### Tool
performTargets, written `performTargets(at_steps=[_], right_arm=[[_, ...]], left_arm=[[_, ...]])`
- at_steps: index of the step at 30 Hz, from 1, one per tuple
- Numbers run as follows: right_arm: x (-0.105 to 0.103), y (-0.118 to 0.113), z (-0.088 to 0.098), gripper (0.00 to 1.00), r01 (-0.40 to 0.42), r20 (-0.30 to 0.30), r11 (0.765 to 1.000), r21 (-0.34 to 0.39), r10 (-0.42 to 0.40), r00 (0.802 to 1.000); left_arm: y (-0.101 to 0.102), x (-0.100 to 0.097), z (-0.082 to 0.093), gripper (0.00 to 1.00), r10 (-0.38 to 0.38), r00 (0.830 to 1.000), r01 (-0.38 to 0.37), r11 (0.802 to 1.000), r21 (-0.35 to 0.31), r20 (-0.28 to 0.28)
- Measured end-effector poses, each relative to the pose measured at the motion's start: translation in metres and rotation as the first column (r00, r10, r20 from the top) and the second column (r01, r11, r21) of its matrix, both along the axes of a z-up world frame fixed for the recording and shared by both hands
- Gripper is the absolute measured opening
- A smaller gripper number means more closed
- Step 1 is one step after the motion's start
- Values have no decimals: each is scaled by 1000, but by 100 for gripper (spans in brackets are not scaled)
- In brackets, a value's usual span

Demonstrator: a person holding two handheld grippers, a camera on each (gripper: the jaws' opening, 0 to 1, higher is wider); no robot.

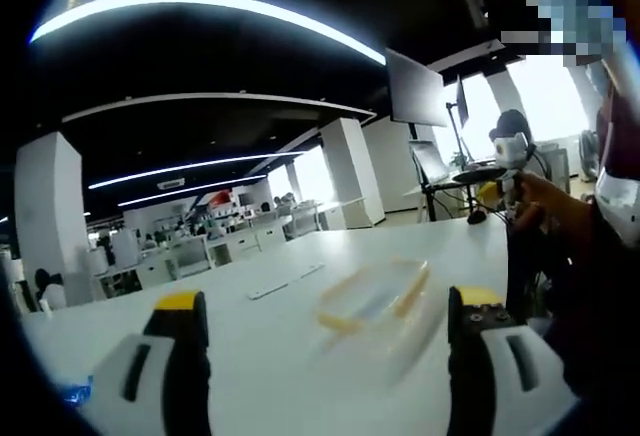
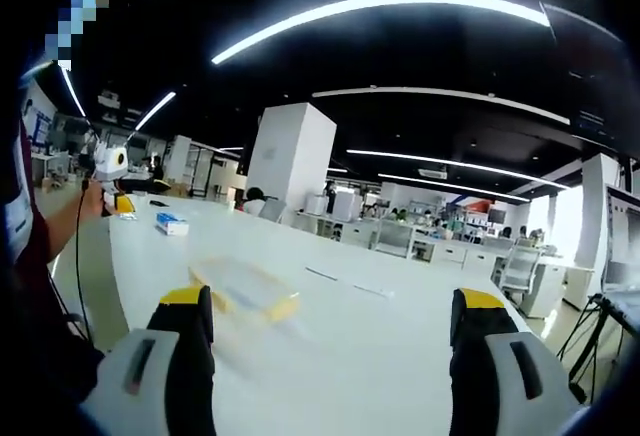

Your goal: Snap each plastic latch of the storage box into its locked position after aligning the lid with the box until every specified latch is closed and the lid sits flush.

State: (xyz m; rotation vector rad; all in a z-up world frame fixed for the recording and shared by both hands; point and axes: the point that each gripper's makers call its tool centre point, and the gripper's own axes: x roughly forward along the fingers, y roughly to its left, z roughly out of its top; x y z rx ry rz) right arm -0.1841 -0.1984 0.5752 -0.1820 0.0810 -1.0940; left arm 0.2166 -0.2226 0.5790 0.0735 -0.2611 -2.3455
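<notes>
Blurred storage box (image 1: 375, 301) on table (image 1: 300, 376); apparently untouched

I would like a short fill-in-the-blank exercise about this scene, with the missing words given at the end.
1. The storage box lies on a long table whose colour is ____.
2. The latches of the box are ____ in colour.
3. The jaws of the left hand-held gripper stand ____, with nothing between them.
4. The right hand-held gripper is ____ the box, not touching it.

Missing words: white; yellow; open; apart from
</notes>
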Motion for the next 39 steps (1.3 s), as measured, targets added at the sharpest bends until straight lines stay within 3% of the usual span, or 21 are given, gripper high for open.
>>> performTargets(at_steps=[9,22,28,39], right_arm=[[8,16,-5,100,23,-5,1000,-15,-23,1000],[2,37,-16,100,65,56,998,-15,-65,996],[-12,45,-22,100,99,85,995,-15,-98,992],[-22,54,-24,100,123,157,992,-37,-116,981]], left_arm=[[16,10,-7,100,-1,999,1,1000,5,-39],[28,13,-22,100,7,998,-6,1000,24,-65],[27,20,-31,100,41,997,-40,999,18,-71],[31,26,-33,100,63,985,-58,998,35,-158]])
